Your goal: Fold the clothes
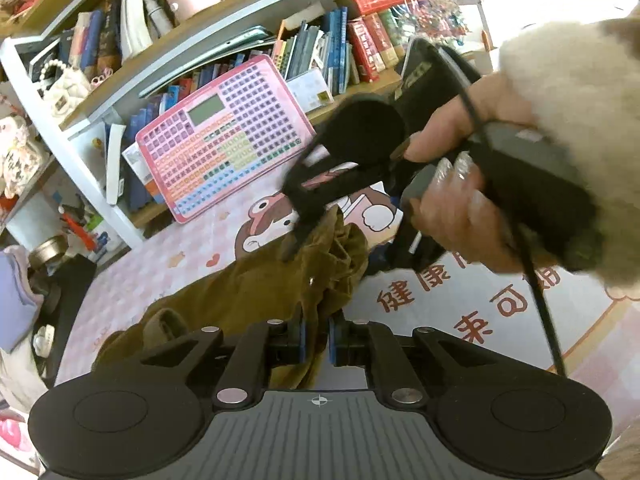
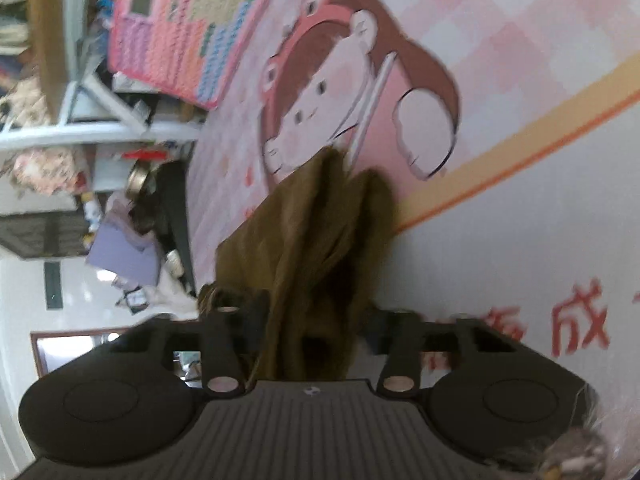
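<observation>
A brown corduroy garment [image 1: 256, 292] is held up over the pink cartoon-printed table cover [image 1: 152, 276]. My left gripper [image 1: 317, 340] is shut on the garment's edge, blue pads pinching the cloth. My right gripper shows in the left wrist view [image 1: 298, 236], held by a hand in a cream fleece sleeve, its tips closed on the top of the garment. In the right wrist view the right gripper [image 2: 312, 320] is shut on the bunched brown garment [image 2: 316, 236], which hangs forward between its fingers and hides the pads.
A pink keyboard-like learning board [image 1: 224, 132] leans against a crowded bookshelf [image 1: 200, 36] behind the table. A black cable [image 1: 540, 292] trails from the right gripper. Clutter and a lilac cloth [image 1: 16, 296] lie at the table's left edge.
</observation>
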